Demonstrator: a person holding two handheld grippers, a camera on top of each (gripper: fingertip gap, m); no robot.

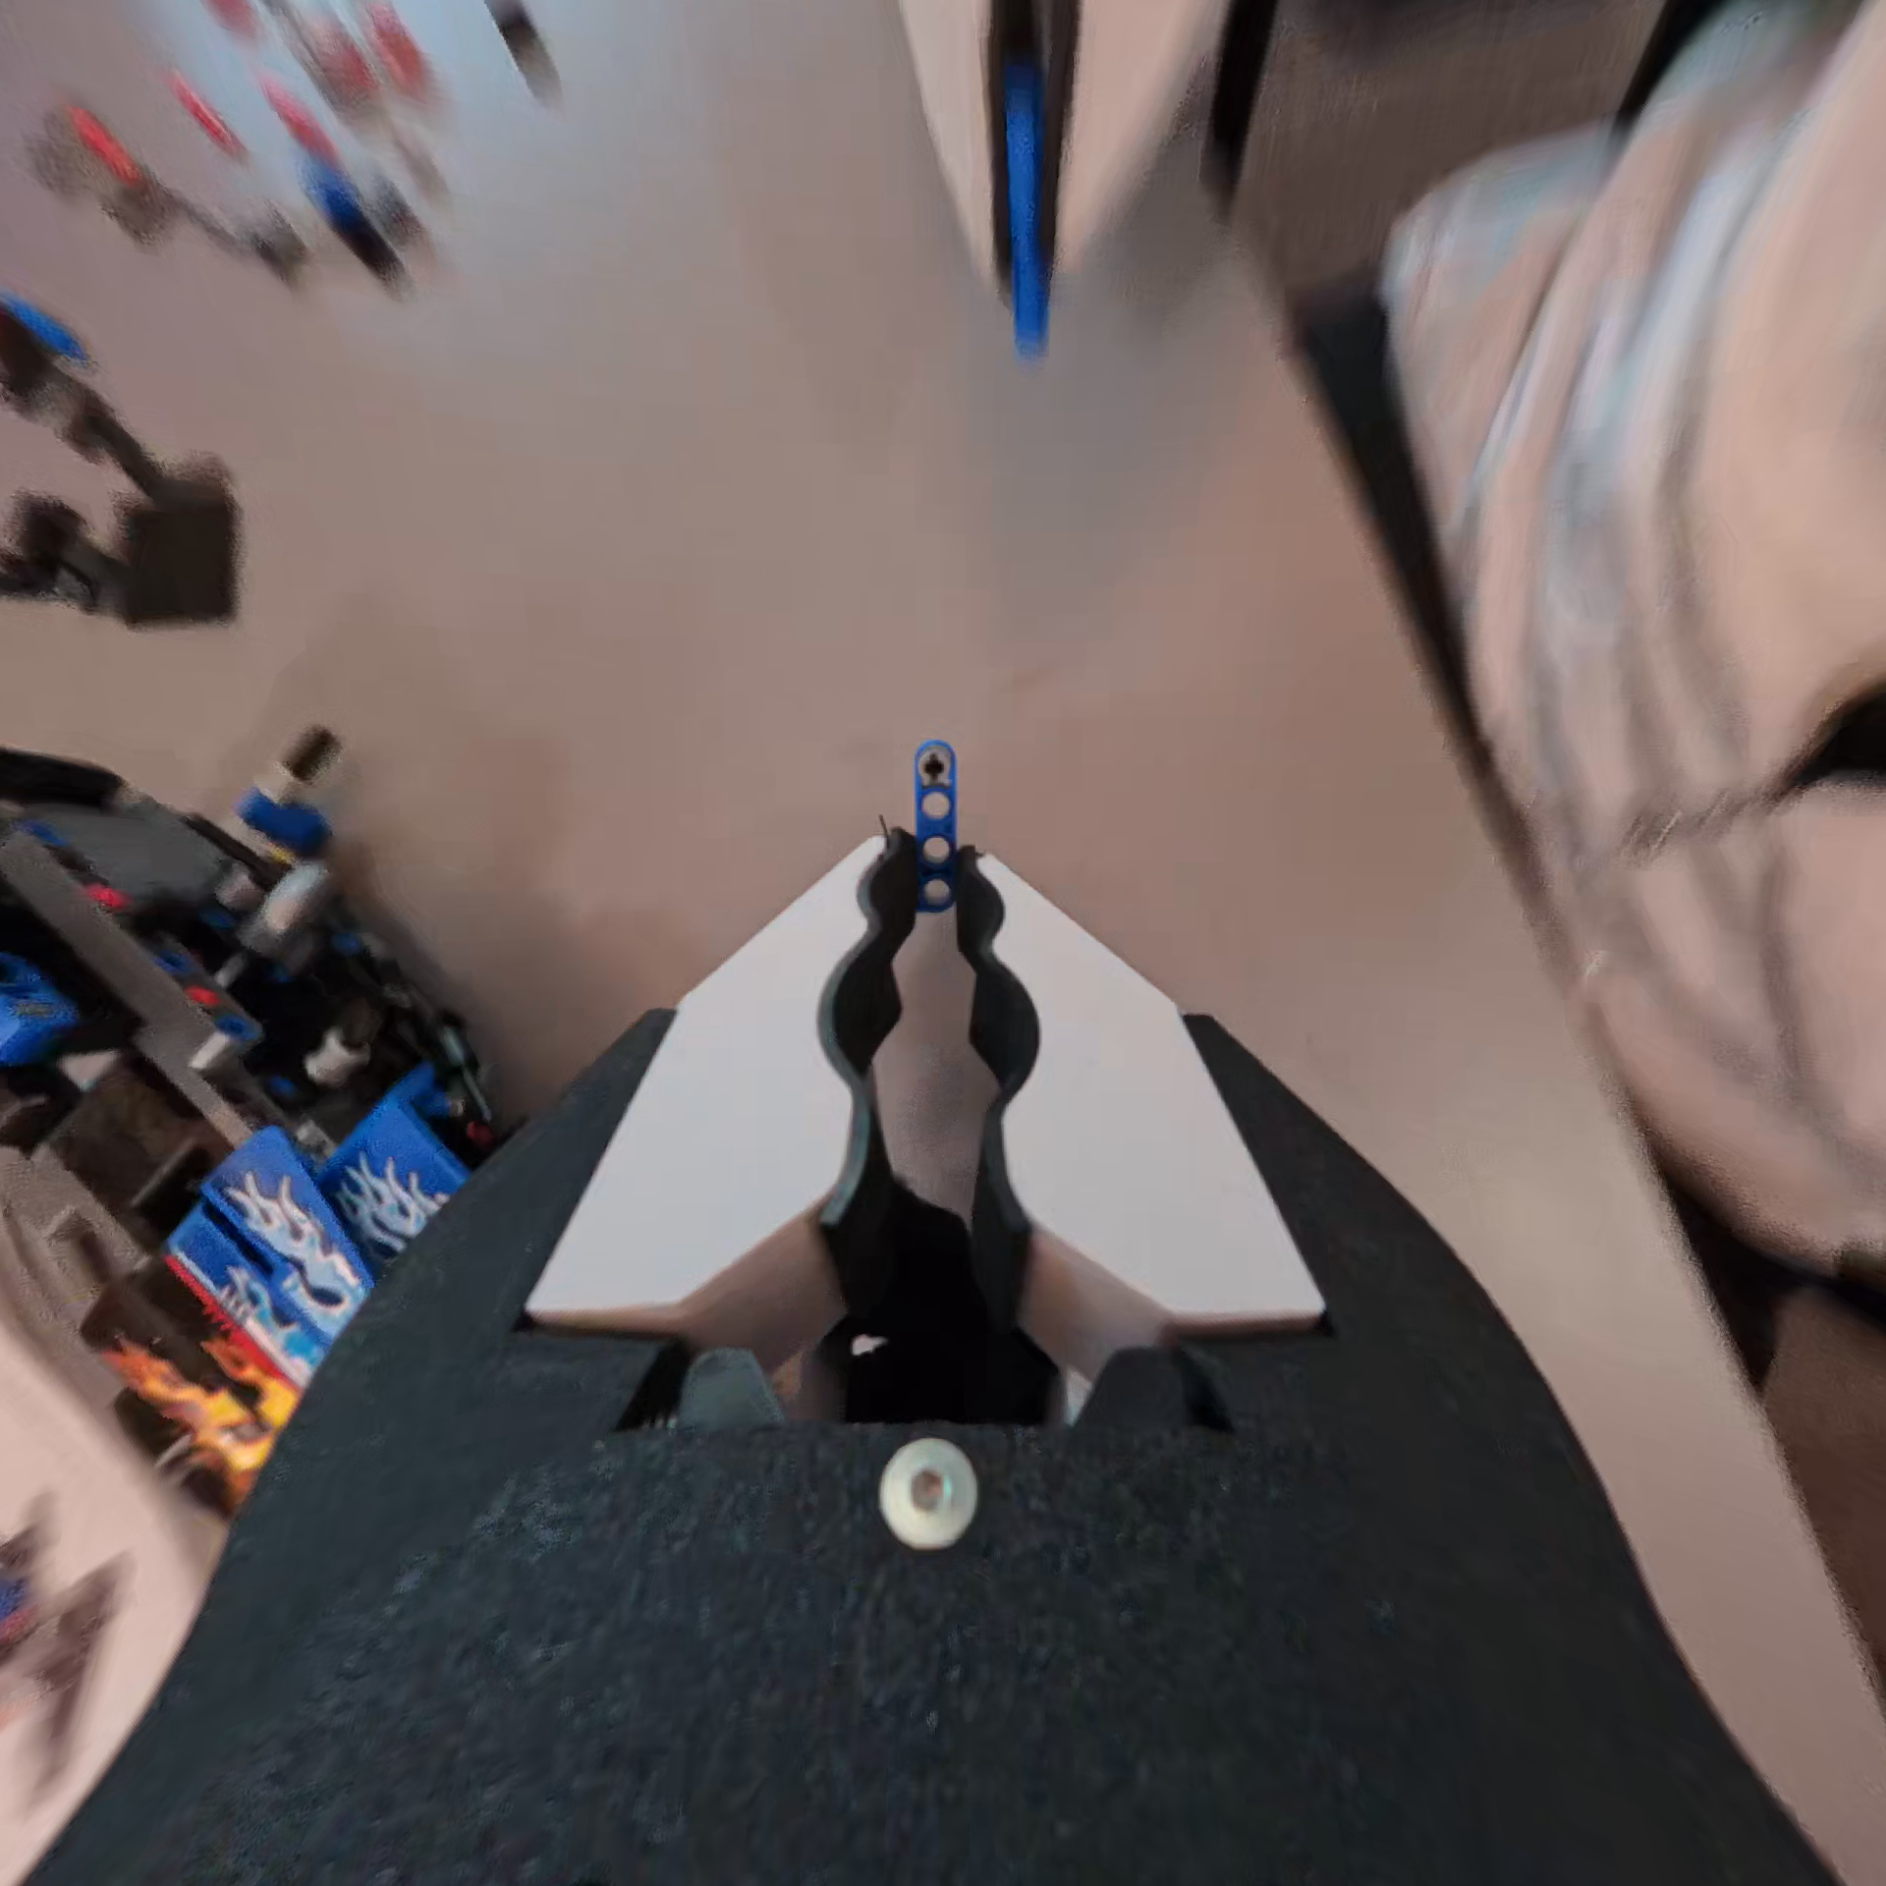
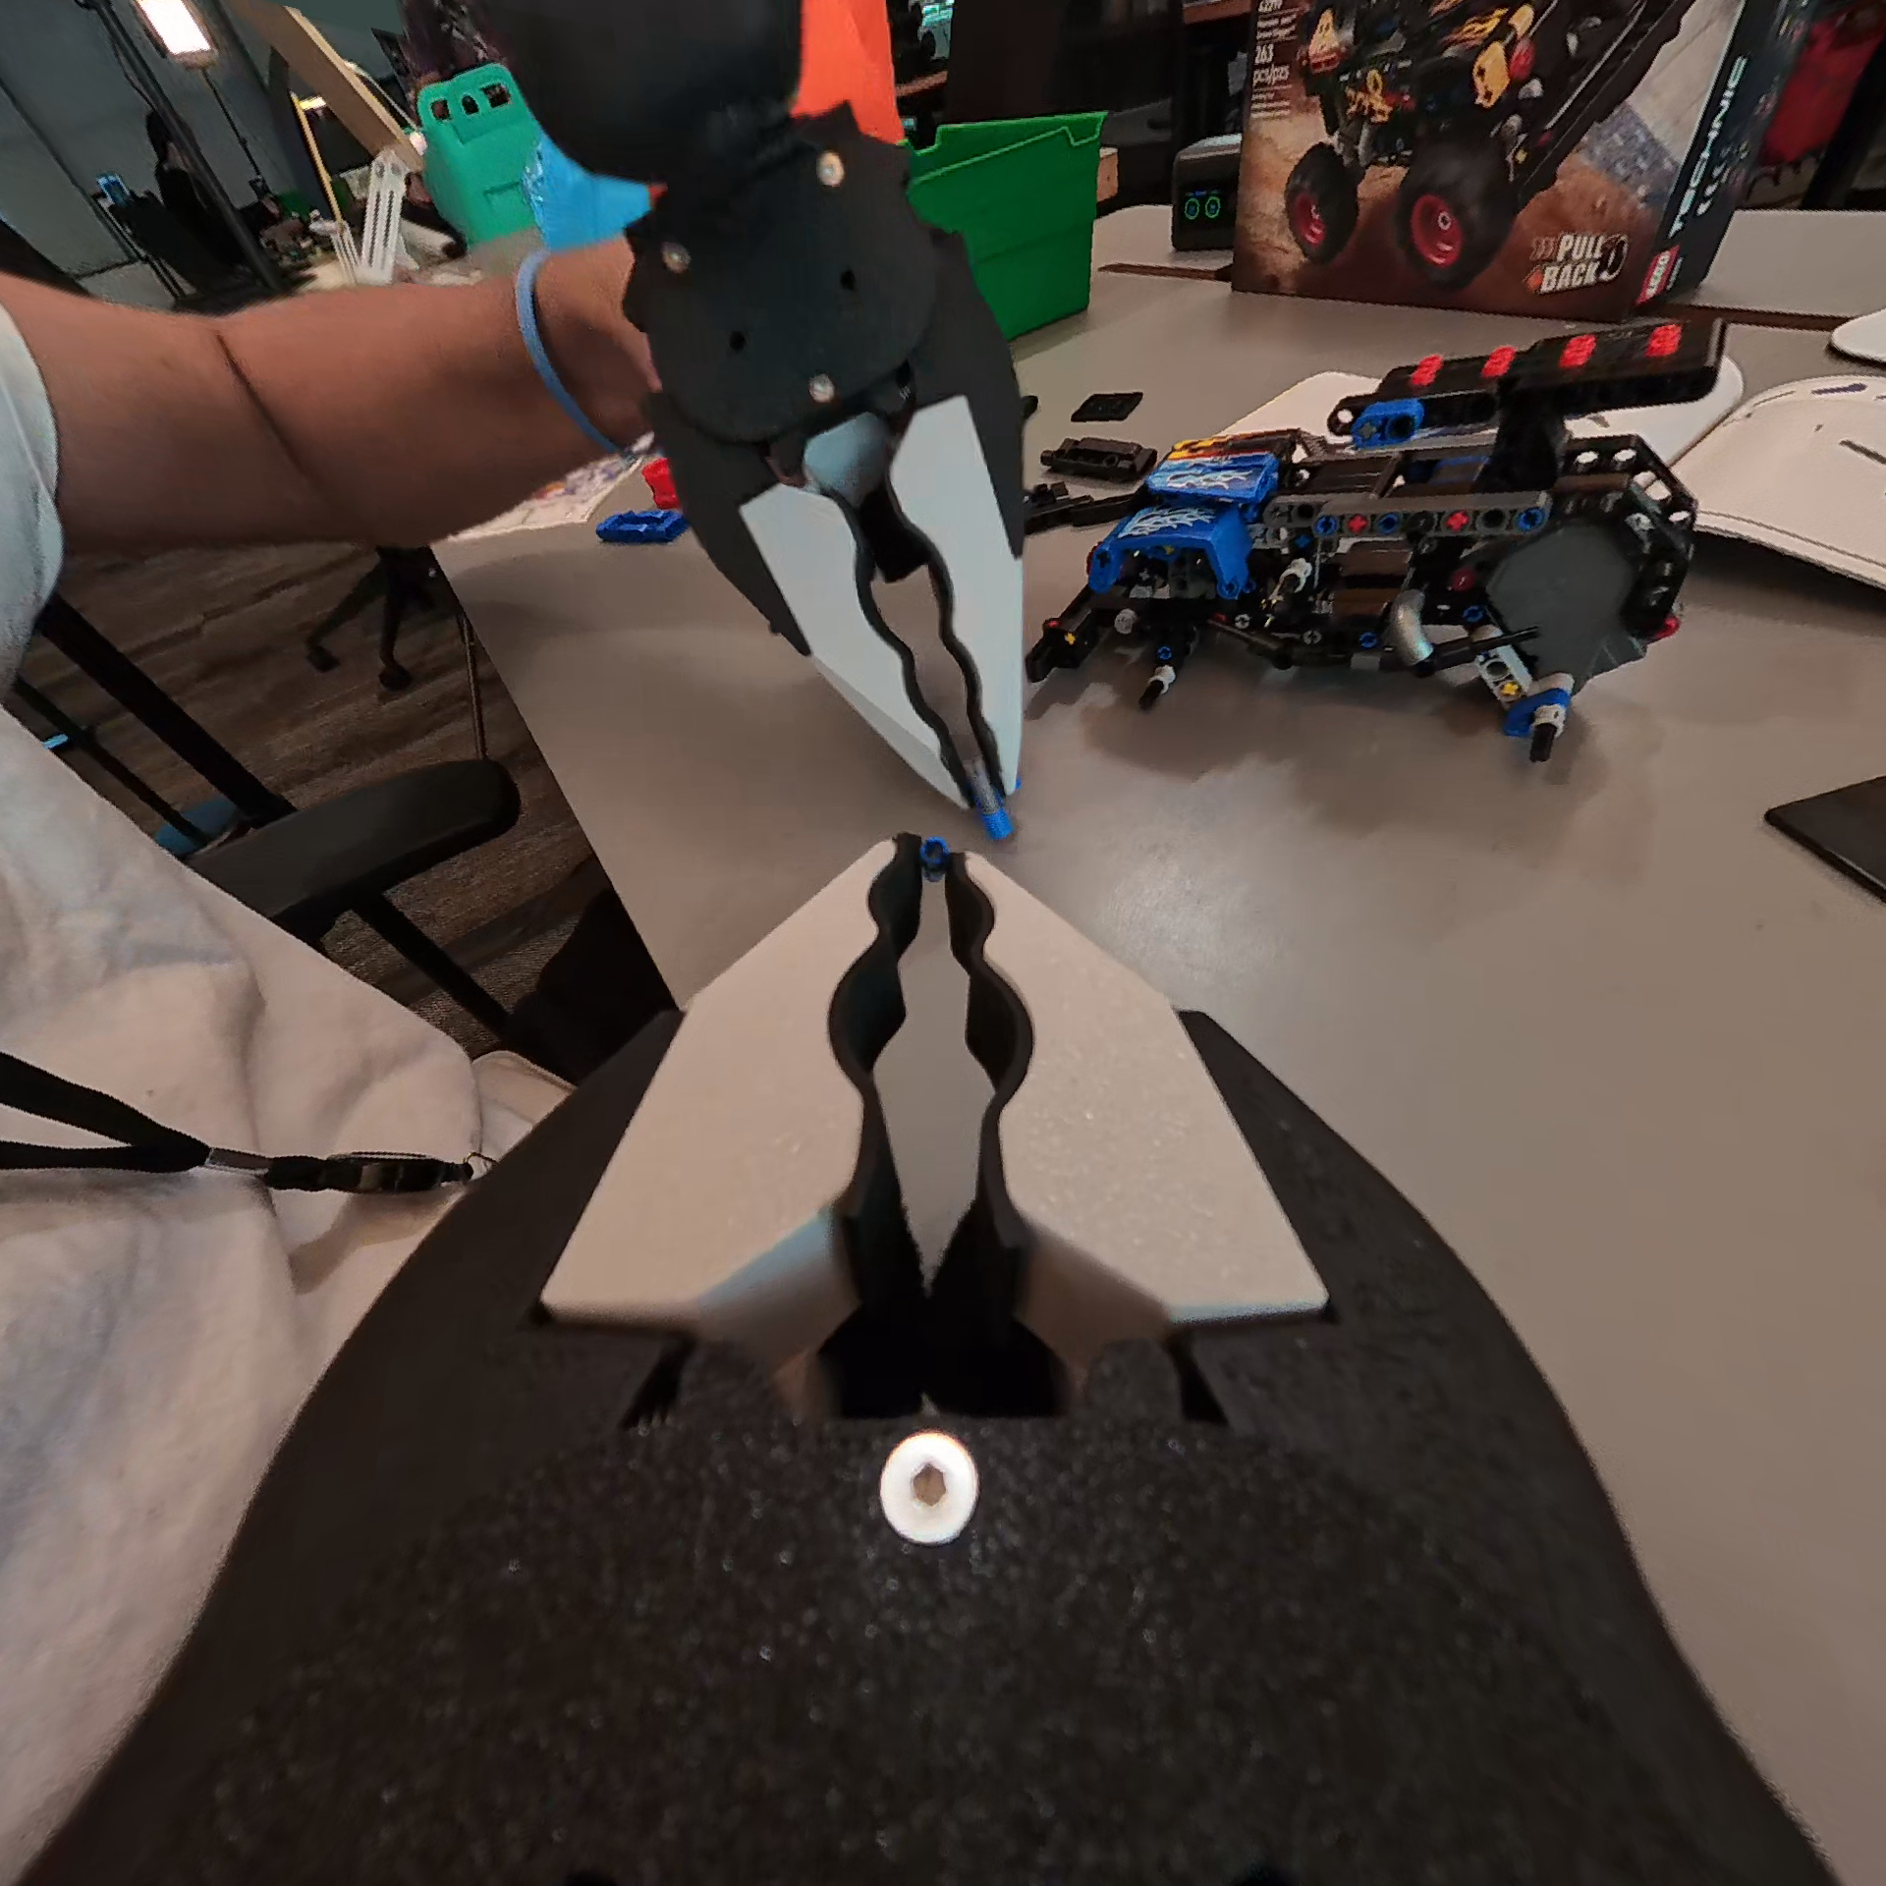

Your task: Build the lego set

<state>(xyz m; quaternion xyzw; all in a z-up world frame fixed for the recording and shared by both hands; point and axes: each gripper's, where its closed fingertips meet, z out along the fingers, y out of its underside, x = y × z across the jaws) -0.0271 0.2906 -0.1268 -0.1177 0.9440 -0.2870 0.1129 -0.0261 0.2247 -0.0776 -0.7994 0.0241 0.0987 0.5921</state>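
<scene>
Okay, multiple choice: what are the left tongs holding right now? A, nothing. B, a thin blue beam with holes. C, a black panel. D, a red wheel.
B: in the left wrist view the left tongs are shut on a thin blue beam with a row of holes, sticking out past the tips.

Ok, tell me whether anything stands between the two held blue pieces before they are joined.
Nothing visible does. The left hand-held gripper pinches a thin blue beam, the right hand-held gripper a small blue pin. Only bare grey table shows in the short gap between them; the partly built truck sits farther back.
</scene>
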